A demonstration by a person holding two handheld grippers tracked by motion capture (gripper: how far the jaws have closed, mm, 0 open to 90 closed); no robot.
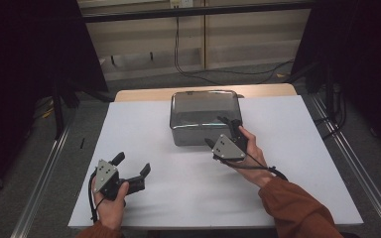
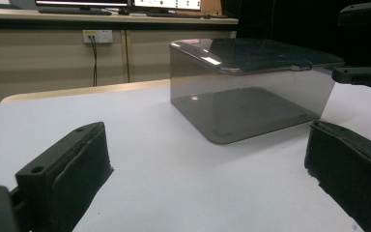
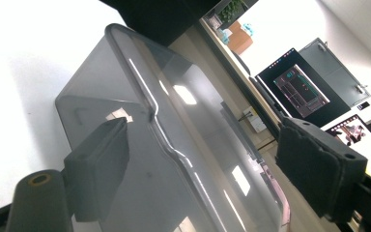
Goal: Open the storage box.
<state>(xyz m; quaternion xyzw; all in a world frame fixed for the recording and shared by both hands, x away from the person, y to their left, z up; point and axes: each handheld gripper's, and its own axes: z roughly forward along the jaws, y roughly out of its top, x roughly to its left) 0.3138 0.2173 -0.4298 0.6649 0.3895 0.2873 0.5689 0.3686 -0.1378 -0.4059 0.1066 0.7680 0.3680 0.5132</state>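
white table (image 1: 178, 198), smoky lidded box (image 1: 204, 115) between right hand-held gripper (image 1: 224, 133) jaws

Smoky grey see-thru box (image 1: 206, 118), white table sheet (image 1: 144, 129), black grippers, rust-orange sleeve (image 1: 297, 208).

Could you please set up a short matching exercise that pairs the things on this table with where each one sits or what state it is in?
Things:
1. box
2. left gripper
3. right gripper
4. white sheet

Descriptions:
A. covers the tabletop
B. jaws at the box's near right corner
C. smoky, see-through, lid on, at the far middle
D. rests on the sheet near the front, jaws wide apart

Pairs: 1-C, 2-D, 3-B, 4-A
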